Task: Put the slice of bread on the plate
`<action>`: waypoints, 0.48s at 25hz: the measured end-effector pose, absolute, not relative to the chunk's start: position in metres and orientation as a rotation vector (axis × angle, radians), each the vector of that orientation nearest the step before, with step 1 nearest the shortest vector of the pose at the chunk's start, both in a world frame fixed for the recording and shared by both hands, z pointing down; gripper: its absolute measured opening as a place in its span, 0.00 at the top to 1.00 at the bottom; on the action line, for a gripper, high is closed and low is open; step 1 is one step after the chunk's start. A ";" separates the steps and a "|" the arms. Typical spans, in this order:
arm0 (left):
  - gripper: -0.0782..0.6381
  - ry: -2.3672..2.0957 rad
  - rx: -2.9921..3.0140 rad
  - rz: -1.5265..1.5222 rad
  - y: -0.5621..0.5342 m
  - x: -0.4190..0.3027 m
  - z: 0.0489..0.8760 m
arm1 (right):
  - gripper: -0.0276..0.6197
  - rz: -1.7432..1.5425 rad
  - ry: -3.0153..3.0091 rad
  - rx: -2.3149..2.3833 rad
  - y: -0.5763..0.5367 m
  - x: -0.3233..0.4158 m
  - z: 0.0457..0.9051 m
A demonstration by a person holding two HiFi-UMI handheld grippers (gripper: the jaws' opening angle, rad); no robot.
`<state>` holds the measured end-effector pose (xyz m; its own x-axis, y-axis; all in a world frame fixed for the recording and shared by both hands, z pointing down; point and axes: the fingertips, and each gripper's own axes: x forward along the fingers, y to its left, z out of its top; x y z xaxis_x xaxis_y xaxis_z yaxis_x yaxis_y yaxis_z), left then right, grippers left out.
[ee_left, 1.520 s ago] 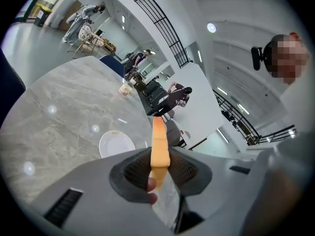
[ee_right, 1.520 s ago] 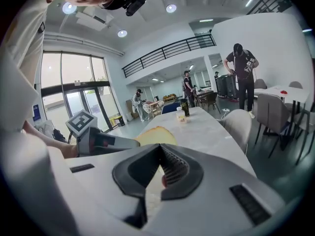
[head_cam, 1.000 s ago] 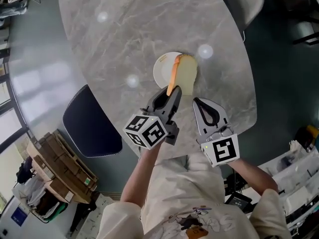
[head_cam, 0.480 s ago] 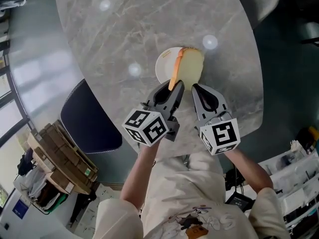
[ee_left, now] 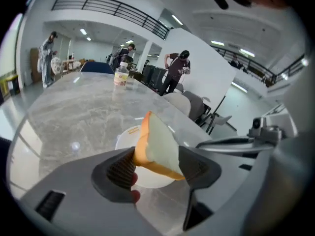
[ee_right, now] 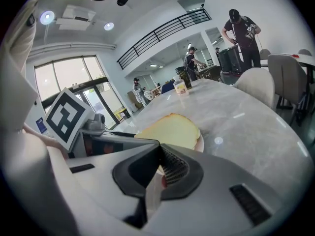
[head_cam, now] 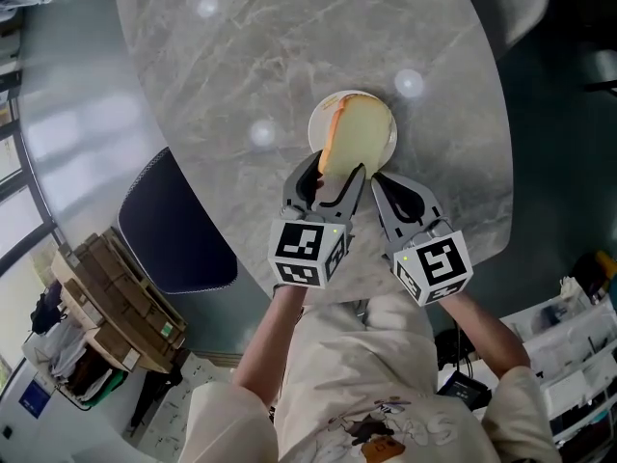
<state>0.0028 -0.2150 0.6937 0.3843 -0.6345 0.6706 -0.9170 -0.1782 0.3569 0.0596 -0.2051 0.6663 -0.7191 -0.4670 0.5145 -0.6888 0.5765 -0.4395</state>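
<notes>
White plate (head_cam: 315,128) lies beneath the tilted bread slice (head_cam: 357,131).

- one slice of bread (head_cam: 355,135), one plate (head_cam: 316,122), one tabletop (head_cam: 241,56)
- two grippers on you: left hand-held gripper (head_cam: 333,174), jaws opening with the slice between them, and right hand-held gripper (head_cam: 378,179)
- one bottle (ee_left: 120,75) way down the far end
- two chairs in your head view: dark chair (head_cam: 178,234), pale chair (head_cam: 516,3)
- three people (ee_left: 47,58) (ee_left: 127,53) (ee_left: 177,69) behind, going by your left gripper view
</notes>
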 end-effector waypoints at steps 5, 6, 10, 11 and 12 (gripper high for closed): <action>0.51 -1.326 1.891 0.521 -0.210 -0.003 0.696 | 0.95 0.849 -2.474 0.940 -0.208 0.056 0.667; 0.51 -1.316 1.888 0.510 -0.210 -0.002 0.696 | 0.95 0.828 -2.471 0.937 -0.209 0.055 0.670; 0.51 -1.292 1.880 0.487 -0.209 -0.001 0.698 | 0.95 0.889 -2.397 0.888 -0.215 0.047 0.691; 0.51 -1.287 1.876 0.484 -0.207 -0.001 0.699 | 0.95 0.909 -2.381 0.880 -0.216 0.046 0.694; 0.51 -1.282 1.871 0.481 -0.206 -0.001 0.700 | 0.95 0.906 -2.370 0.874 -0.217 0.044 0.697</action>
<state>-0.0014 -0.2057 0.6996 0.4136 -0.5975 0.6870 -0.9020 -0.1659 0.3987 0.0444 -0.2171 0.6965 -0.6954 -0.3964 0.5994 -0.6952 0.5822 -0.4216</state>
